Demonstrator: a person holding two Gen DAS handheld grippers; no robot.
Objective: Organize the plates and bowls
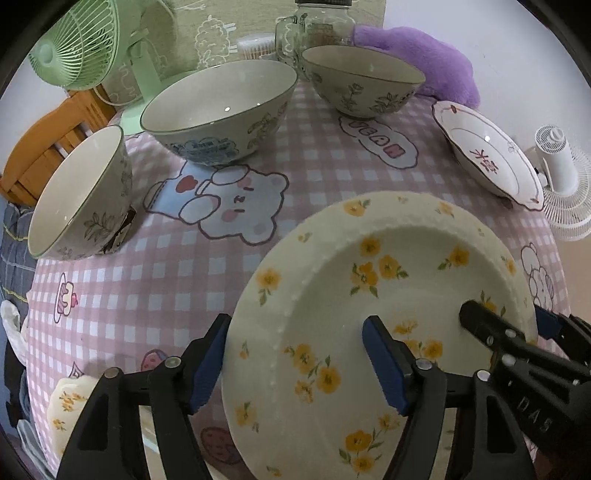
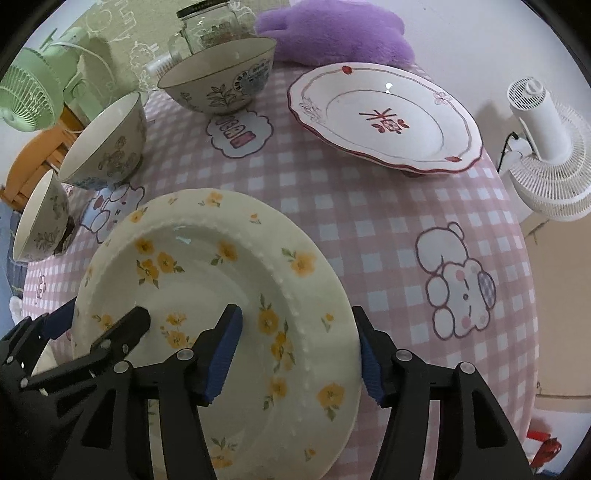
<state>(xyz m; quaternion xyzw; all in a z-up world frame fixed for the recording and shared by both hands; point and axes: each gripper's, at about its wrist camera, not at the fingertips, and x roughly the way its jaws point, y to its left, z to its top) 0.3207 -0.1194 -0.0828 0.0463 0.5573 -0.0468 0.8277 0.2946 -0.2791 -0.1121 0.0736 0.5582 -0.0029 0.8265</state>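
Note:
A cream plate with yellow flowers [image 1: 388,295] [image 2: 207,273] is held above the table between both grippers. My left gripper [image 1: 295,354] straddles its left rim, one finger under, one on top. My right gripper [image 2: 295,347] straddles its right rim the same way. A white plate with red trim [image 1: 487,155] [image 2: 384,114] rests at the far right. Three floral bowls stand on the left and back: a near one [image 1: 81,195] [image 2: 40,221], a middle one [image 1: 218,110] [image 2: 107,144] and a far one [image 1: 362,77] [image 2: 221,74].
A pink checked tablecloth [image 1: 314,155] [image 2: 369,229] covers the table. A green fan [image 1: 77,44], a glass jar [image 1: 317,26] and a purple plush [image 1: 424,59] line the back. A white fan [image 2: 543,147] stands off the right edge.

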